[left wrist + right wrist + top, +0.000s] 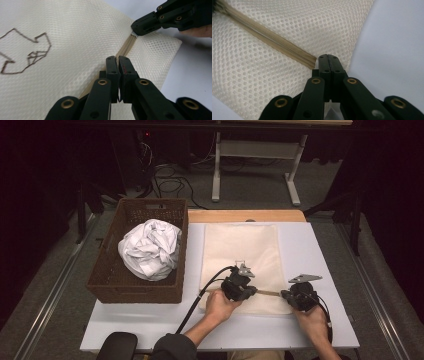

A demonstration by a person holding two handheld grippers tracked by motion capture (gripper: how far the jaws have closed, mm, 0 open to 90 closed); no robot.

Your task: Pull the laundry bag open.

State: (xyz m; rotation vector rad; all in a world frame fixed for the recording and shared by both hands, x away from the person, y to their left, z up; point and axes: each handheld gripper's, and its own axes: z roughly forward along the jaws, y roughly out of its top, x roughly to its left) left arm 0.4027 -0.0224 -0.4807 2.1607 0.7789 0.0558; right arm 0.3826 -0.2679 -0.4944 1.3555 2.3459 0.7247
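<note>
Wicker basket (107, 270) with crumpled white cloth (150, 248) at surface's (160, 320) left. Cream mesh bag (240, 250) flat mid-surface, zipper (268, 293) along near edge. Left tongs (251, 292) closed on zipper, probably on the slider. Right tongs (283, 294) closed tight on zipper's end at bag's right corner

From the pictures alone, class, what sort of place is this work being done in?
Probably a lab or recording workspace, not a home: a white table in a dark room, loose cables on the floor behind, and a hand-held left gripper working a mesh bag.
</note>
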